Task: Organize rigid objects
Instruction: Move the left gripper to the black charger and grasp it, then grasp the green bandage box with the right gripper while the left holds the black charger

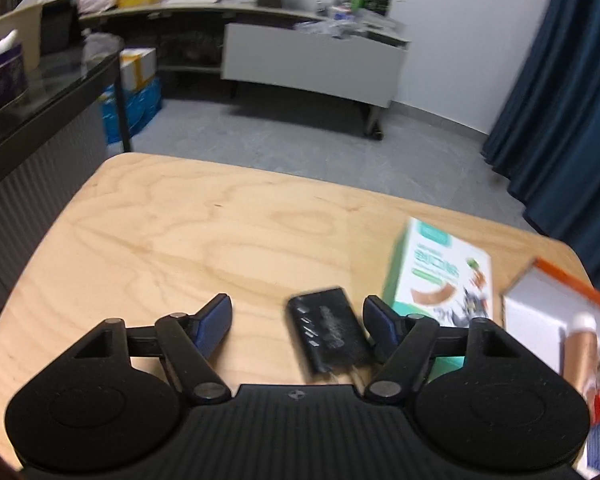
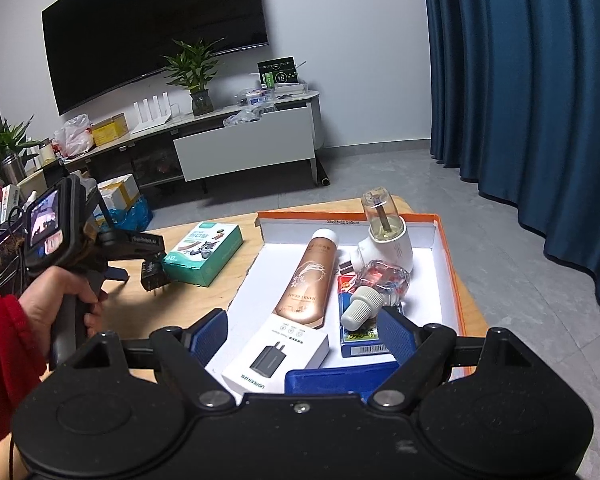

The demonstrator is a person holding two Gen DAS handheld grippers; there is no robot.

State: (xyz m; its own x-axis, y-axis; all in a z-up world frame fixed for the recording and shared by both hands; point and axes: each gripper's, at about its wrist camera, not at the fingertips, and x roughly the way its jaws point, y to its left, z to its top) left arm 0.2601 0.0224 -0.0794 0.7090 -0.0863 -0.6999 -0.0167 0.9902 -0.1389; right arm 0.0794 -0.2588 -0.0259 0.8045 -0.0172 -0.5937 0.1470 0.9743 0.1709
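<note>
Black charger [image 1: 327,330] lies on the wooden table [image 1: 188,232], just beside the green box [image 1: 440,276], between the spread fingers of the left gripper [image 1: 296,316], untouched by either. Over the orange-rimmed tray [image 2: 446,240] of bottles, the right gripper [image 2: 304,330] hangs with fingers apart, gripping nothing.

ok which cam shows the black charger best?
Left wrist: the black charger lies on the table between the left gripper's open fingers, though blurred. Right wrist shows it small, mostly hidden under that gripper, prongs visible.
</note>
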